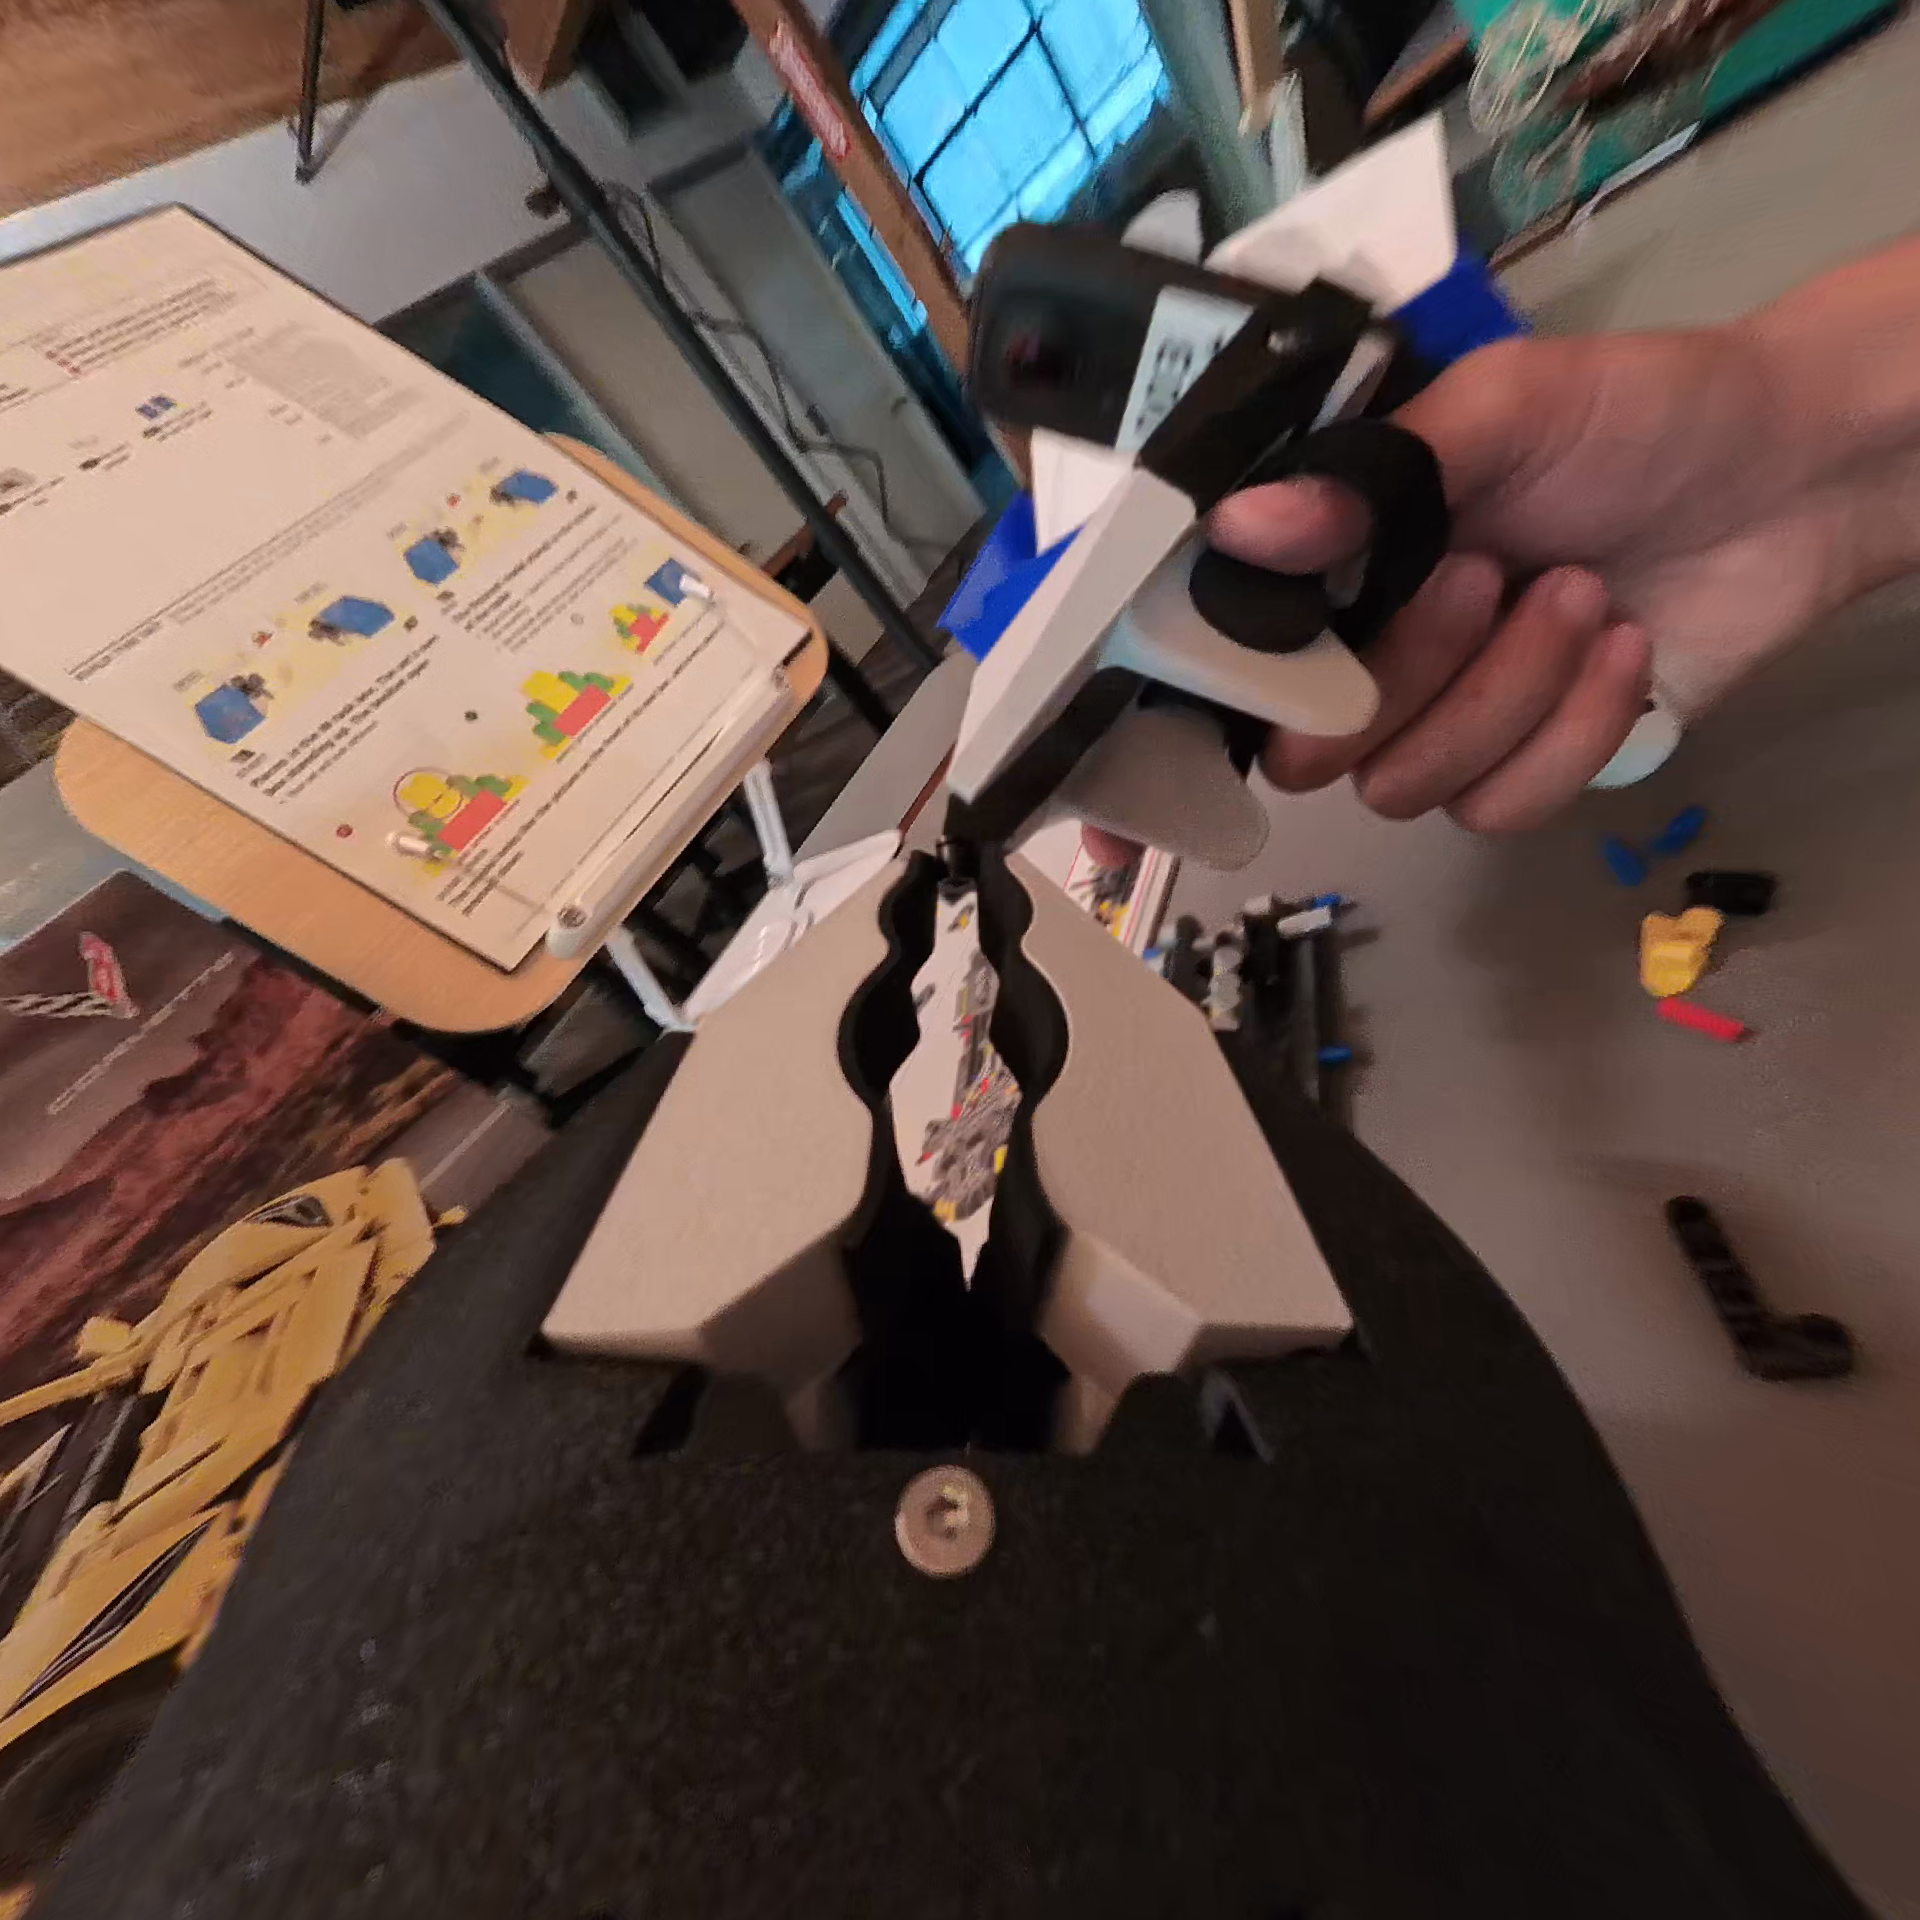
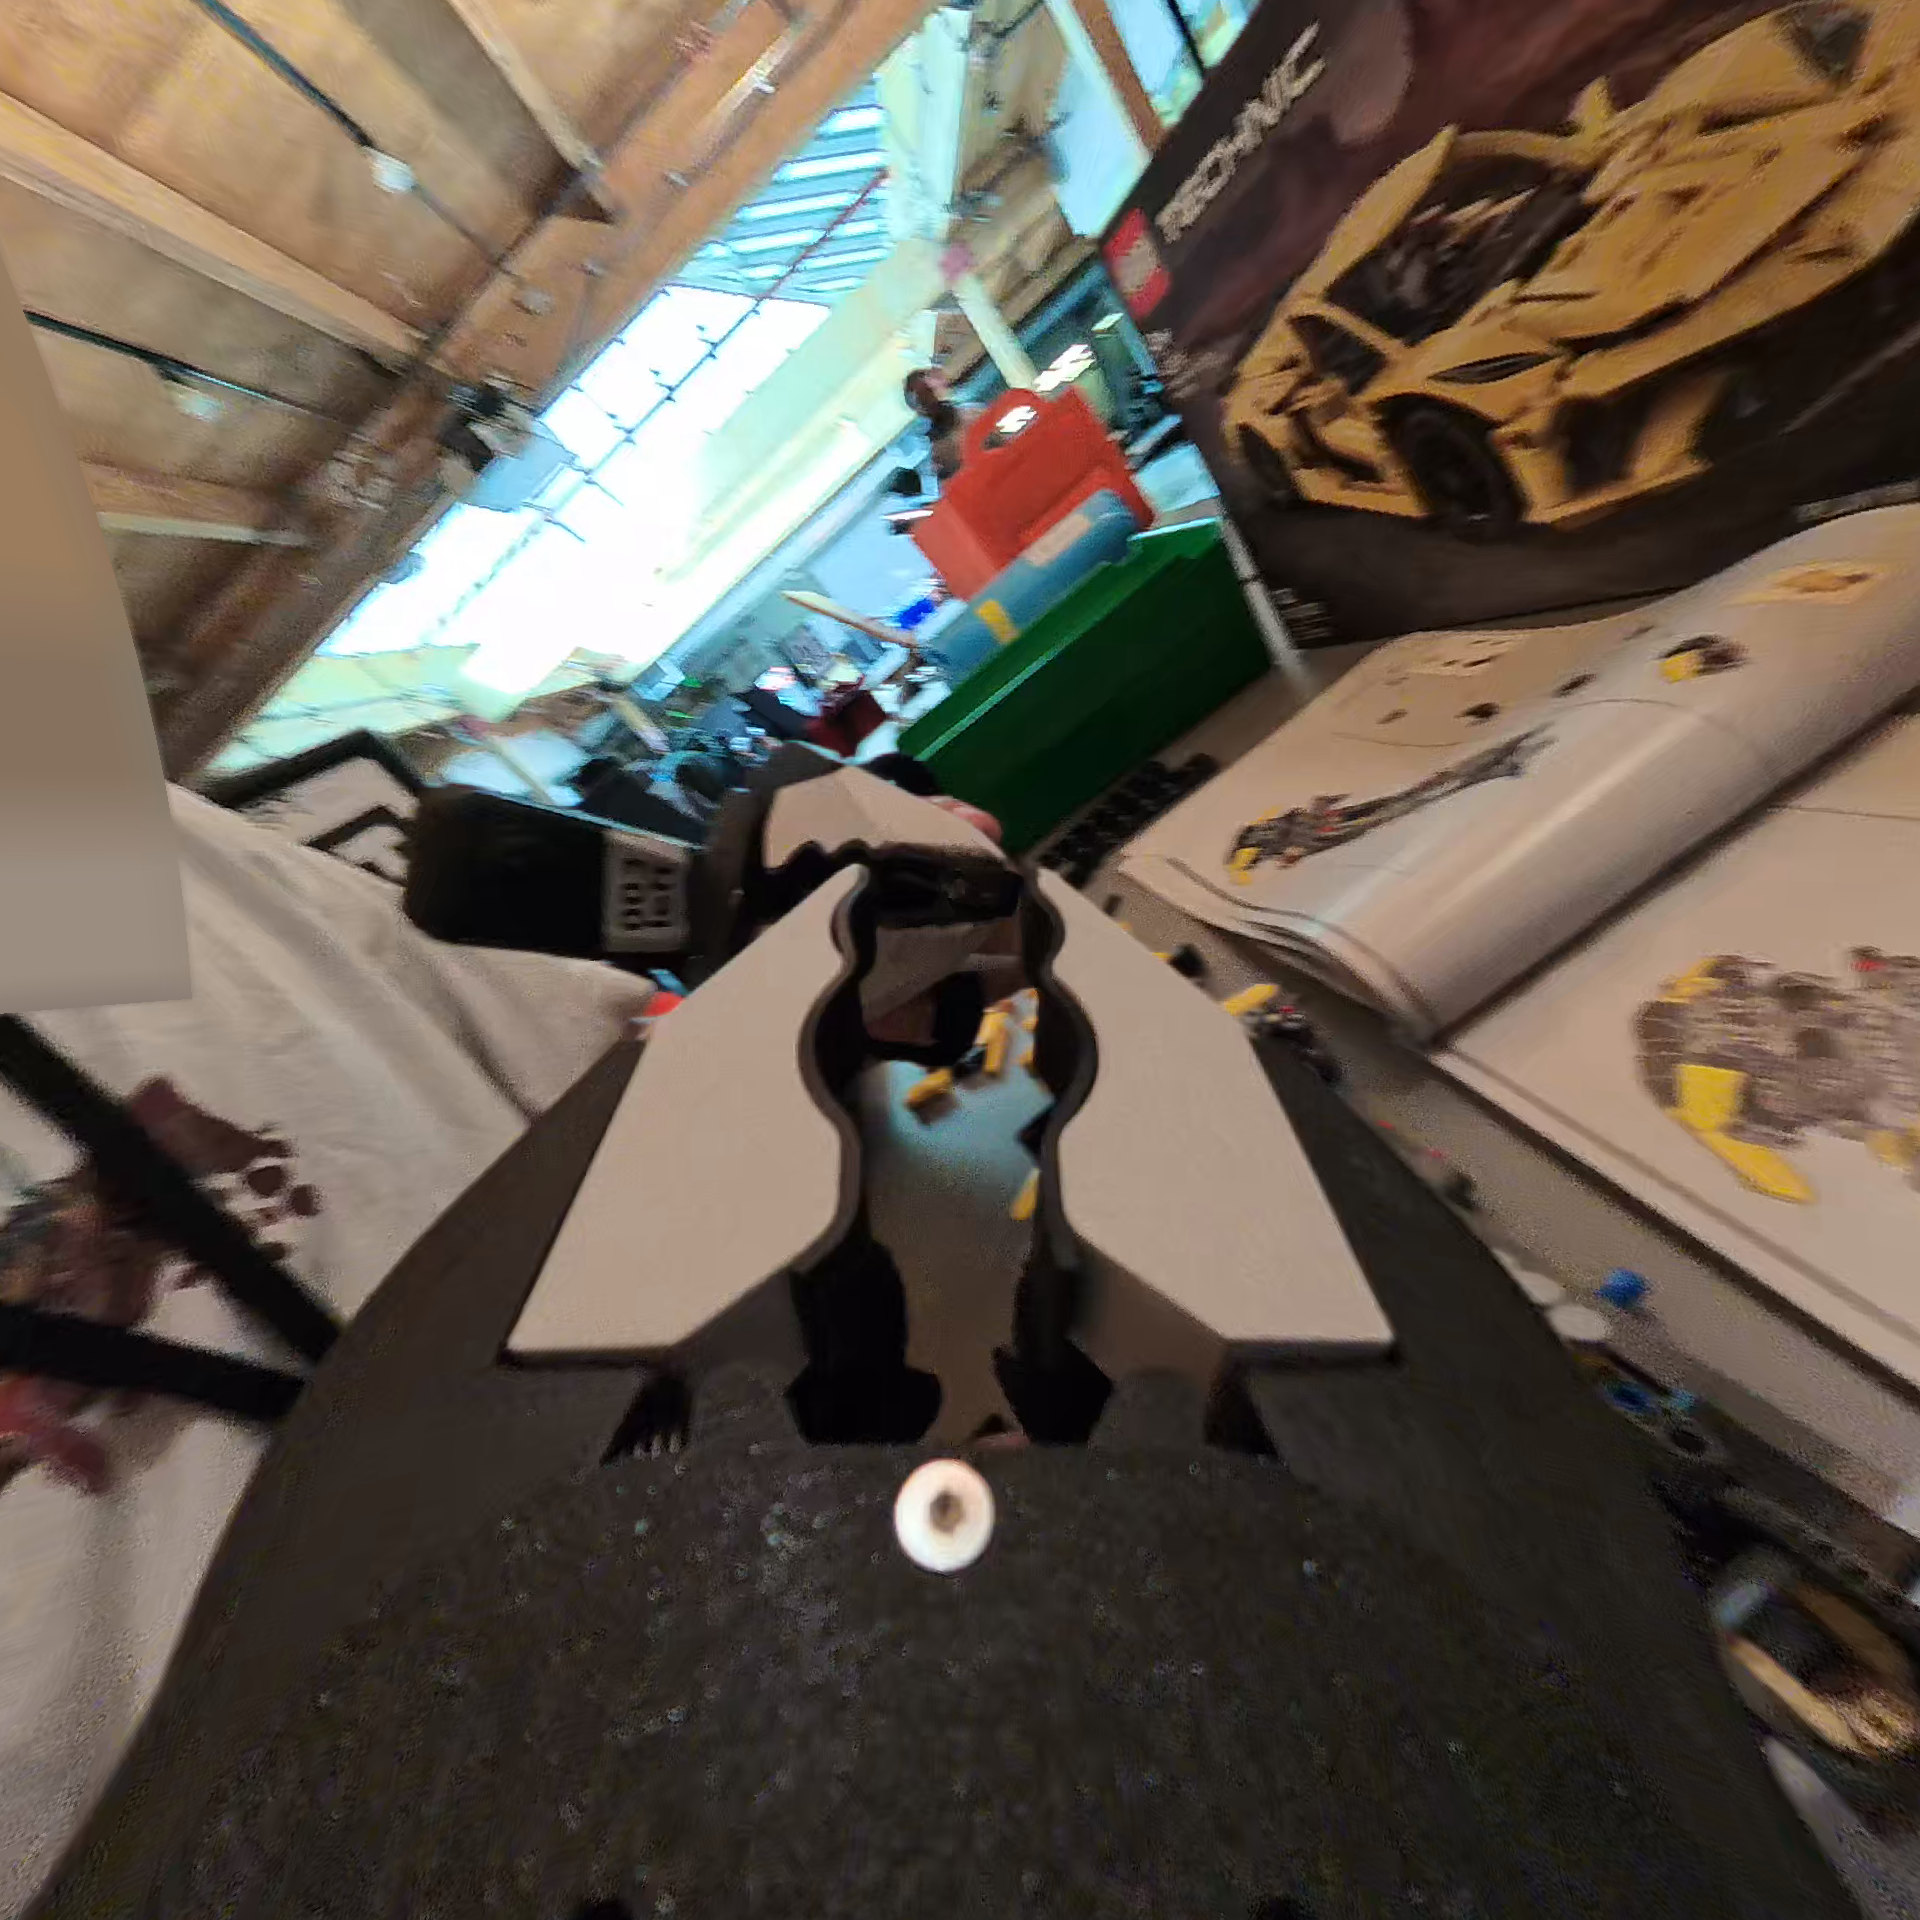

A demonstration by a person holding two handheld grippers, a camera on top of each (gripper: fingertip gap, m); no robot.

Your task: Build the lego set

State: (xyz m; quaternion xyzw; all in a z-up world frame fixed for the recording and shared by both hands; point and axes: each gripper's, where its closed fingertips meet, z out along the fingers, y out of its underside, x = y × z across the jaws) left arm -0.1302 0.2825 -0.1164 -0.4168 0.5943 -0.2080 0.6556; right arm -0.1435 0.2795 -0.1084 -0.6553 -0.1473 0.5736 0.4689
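Note:
My left gripper (image 1: 954, 871) is nearly shut, its tips pinching a small black Lego piece (image 1: 952, 864) in mid-air. My right gripper (image 1: 961, 816), held by a hand (image 1: 1558, 582), comes in from the upper right and meets the left tip to tip at that piece. In the right wrist view my right gripper (image 2: 948, 888) has a black piece (image 2: 940, 891) filling the gap between its tips. The left gripper (image 2: 862, 821) faces it just beyond. I cannot tell whether there is one piece or two joined ones.
An open instruction booklet (image 2: 1558, 769) lies on the table under the grippers. The set's box with a yellow car (image 1: 208, 1403) stands behind. A printed sheet (image 1: 364, 582) rests on a stand. Loose yellow (image 1: 1678, 951), red (image 1: 1704, 1018), blue (image 1: 1652, 847) and black (image 1: 1756, 1309) pieces lie at the right. Both grippers' tips are close together, under 4 cm apart.

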